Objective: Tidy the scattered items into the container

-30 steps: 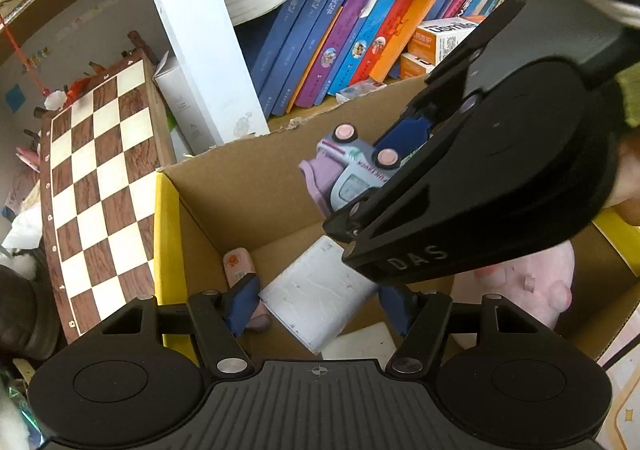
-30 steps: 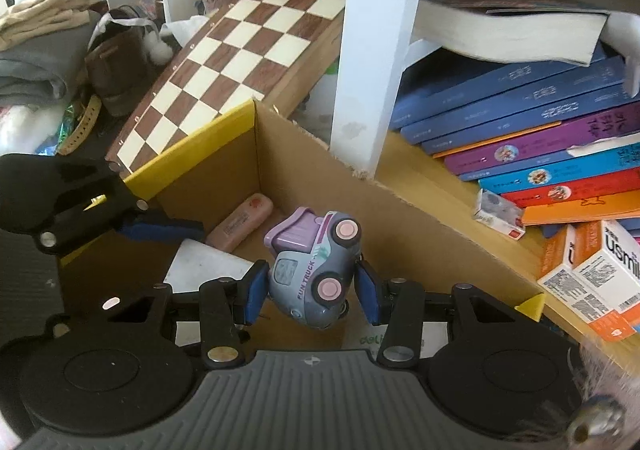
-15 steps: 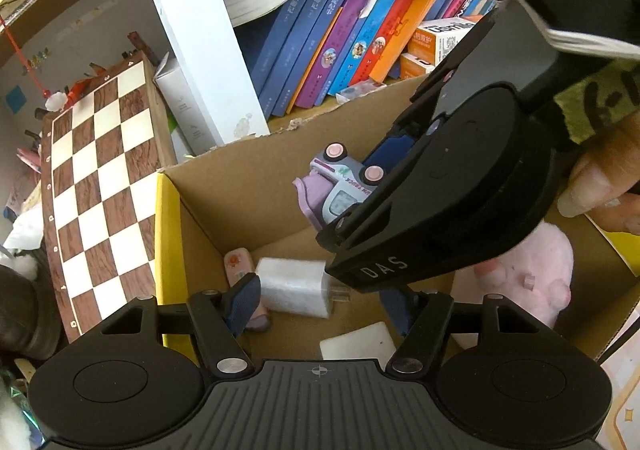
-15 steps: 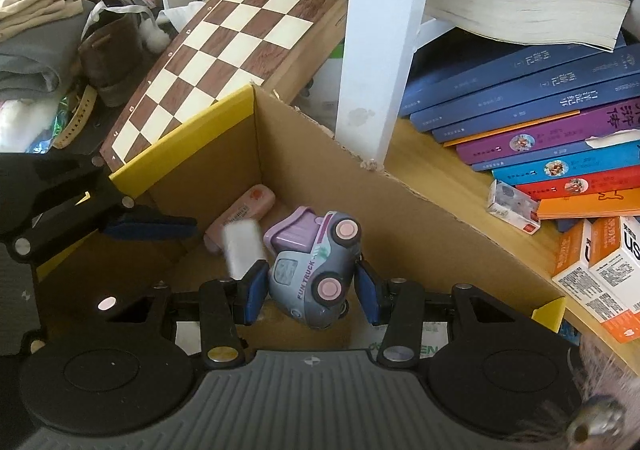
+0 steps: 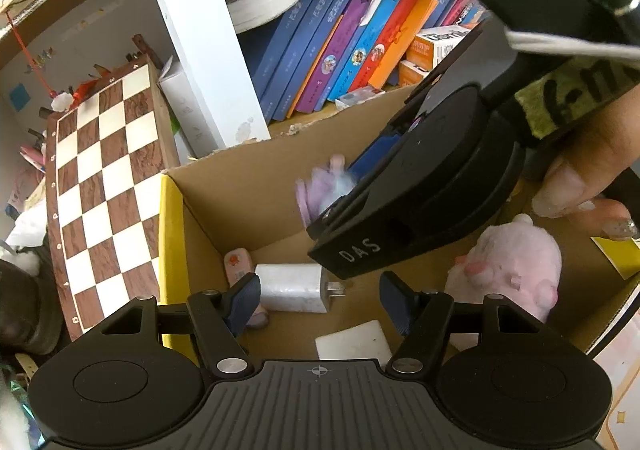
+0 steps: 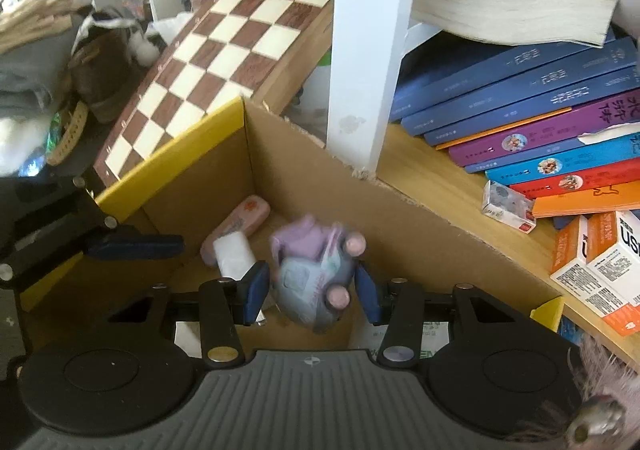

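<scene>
The cardboard box (image 5: 240, 193) with a yellow rim (image 6: 168, 165) lies below both grippers. On its floor are a white charger (image 5: 292, 288), a pink case (image 5: 238, 264), a pink plush (image 5: 516, 266) and a white card (image 5: 354, 340). My left gripper (image 5: 320, 290) hangs open above the charger, nothing between its fingers. My right gripper (image 6: 312, 292) is over the box's far corner with a grey and lilac toy truck (image 6: 316, 282) between its pads. The truck looks blurred and tilted, also in the left wrist view (image 5: 320, 189).
A chessboard (image 5: 104, 189) leans against the box's left side. Behind the box stand a white shelf post (image 6: 368, 49) and a wooden shelf with slanting books (image 6: 540, 97) and small cartons (image 6: 600, 266). A brown bag (image 6: 100, 65) and folded clothes lie far left. A hand (image 5: 580, 185) holds the right gripper.
The white charger left my left gripper and fell to the box floor beside the pink case. The toy truck has tipped and sunk slightly between the right pads. The right gripper came lower over the box.
</scene>
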Demonstrator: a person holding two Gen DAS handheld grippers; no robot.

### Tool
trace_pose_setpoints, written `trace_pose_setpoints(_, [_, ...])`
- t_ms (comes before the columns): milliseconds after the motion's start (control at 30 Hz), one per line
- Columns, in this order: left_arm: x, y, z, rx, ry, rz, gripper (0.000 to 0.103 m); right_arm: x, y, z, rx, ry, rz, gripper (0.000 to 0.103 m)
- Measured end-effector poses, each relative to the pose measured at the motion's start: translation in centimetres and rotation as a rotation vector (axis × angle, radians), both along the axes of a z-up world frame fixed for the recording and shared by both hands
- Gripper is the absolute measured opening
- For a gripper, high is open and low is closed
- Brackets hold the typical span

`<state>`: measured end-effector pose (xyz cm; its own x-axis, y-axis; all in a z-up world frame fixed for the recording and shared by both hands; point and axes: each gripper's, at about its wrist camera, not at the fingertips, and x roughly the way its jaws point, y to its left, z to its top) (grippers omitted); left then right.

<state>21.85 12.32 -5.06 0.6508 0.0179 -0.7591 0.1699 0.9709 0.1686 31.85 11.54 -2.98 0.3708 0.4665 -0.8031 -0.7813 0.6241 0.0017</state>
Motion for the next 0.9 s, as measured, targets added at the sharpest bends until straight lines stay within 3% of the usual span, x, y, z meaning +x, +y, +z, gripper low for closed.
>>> trace_pose_setpoints(467, [-3.8,-0.5,4.4,0.001,-0.096,0.024,0.067,-3.5,-3.7,4.8,0.087,-0.056,-0.055,0.045])
trace_pose_setpoints(900, [-10.8,-1.5,8.8,-0.051,-0.216,0.088,0.074,-11.9,-11.7,9.9,0.212,-0.14,-0.163,0.052])
